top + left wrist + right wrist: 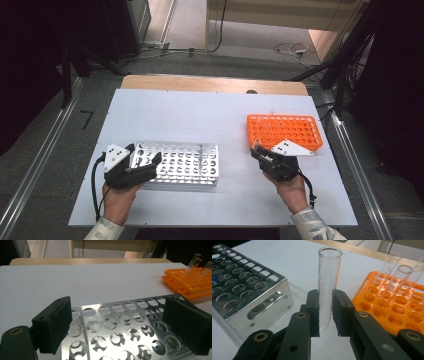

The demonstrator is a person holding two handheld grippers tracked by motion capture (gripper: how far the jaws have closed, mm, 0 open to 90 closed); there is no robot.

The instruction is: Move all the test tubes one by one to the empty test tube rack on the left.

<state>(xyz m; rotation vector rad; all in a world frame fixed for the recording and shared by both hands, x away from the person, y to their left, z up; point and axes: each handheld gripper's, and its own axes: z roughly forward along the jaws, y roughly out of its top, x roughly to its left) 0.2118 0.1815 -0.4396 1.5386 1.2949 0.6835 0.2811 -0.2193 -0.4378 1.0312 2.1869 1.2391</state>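
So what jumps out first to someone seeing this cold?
The clear glass test tube held upright in the right gripper, between the two racks. Then the orange rack at the table's right, holding more tubes, and the metal rack, which the open left gripper straddles.

The high view looks down from above on the whole worktop (pixel 220 200). Each gripper view sits low and close behind its own jaws. All three see the silver rack (pixel 180 162) and orange rack (pixel 284 131).

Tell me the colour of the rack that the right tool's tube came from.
The rack is bright orange, clearest in the right gripper view, beside the clear glass tube in the right tool.
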